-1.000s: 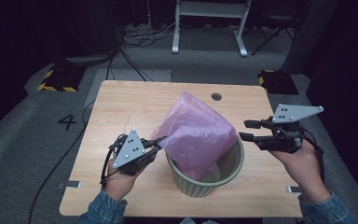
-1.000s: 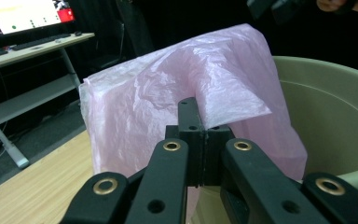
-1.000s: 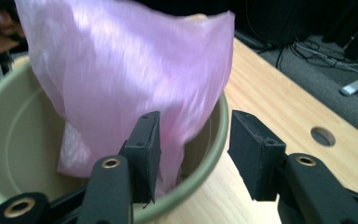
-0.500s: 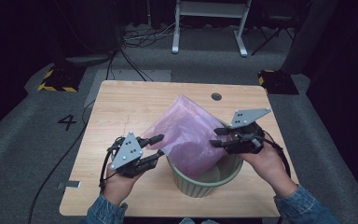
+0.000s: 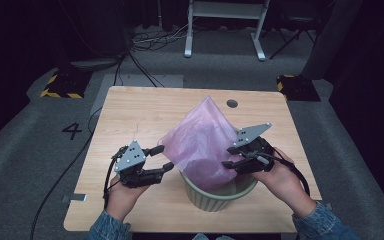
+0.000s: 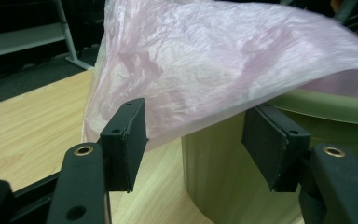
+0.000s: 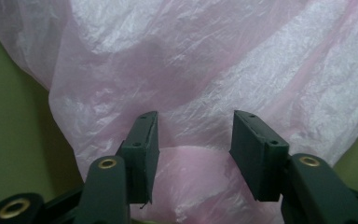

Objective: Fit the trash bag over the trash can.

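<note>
While the table carries the same load as a second ago, the arrangement over it has changed: the bag, which was puffed up and rounded above the bin, now stands as a taller, peaked tent leaning toward the far side, its lower part tucked inside the bin's mouth. The bin sits near the front edge of the table, between the two hands. Right gripper was well off to the right with nothing near it; it has come in against the bag's right flank, just above the rim. In the right gripper view its jaws stand apart with pink film directly ahead and between them, nothing pinched yet. Left gripper has barely moved; it sits just left of the bin, jaws apart, and in the left gripper view the bag's loose hem hangs just past the tips, over the bin's wall. Judgement: lining the bin is partway; both hands are now placed to take the hem, and the next move calls for closing on film and drawing it out over the rim.
</note>
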Demonstrator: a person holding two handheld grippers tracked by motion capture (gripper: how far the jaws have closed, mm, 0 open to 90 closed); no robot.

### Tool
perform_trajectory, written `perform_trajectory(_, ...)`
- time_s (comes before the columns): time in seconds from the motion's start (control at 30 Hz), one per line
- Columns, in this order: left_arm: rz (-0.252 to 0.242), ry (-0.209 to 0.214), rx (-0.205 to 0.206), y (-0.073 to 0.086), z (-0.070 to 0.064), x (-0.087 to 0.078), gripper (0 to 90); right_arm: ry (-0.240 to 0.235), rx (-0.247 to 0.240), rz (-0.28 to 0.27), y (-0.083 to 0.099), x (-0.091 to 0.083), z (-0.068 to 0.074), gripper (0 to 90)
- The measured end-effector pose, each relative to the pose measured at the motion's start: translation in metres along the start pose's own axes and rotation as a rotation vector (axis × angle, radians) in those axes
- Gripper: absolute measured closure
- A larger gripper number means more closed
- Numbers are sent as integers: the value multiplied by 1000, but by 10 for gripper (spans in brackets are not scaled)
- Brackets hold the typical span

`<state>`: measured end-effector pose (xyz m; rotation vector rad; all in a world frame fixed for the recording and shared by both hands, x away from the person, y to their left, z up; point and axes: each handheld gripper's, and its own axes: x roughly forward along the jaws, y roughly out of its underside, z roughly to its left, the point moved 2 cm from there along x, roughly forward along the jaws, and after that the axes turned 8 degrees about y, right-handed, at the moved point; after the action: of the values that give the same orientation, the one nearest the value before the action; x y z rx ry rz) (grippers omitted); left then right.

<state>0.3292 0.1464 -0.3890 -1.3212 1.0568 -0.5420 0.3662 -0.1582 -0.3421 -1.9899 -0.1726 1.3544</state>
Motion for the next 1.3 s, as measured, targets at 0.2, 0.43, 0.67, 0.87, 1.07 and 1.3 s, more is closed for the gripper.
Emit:
perform_trajectory(0.2,-102,58,-59,-12,4,-1,428,11,-10,-12,0,2,3,481)
perform_trajectory(0.43,-110,64,66,-31,-17,-1,609,25,-6,-48,1,-7,5,464)
perform_trajectory(0.67,-80,54,207,-43,-44,6,846,33,-7,-112,-6,-29,4,459)
perform_trajectory(0.87,-78,84,228,-47,-51,9,854,-12,-29,-178,-19,-43,11,459)
perform_trajectory(1.07,-72,55,212,-47,-50,8,584,-54,-87,-80,-26,-18,18,739)
perform_trajectory(1.3,-98,18,130,-32,-30,-11,445,-45,-133,64,-24,6,25,756)
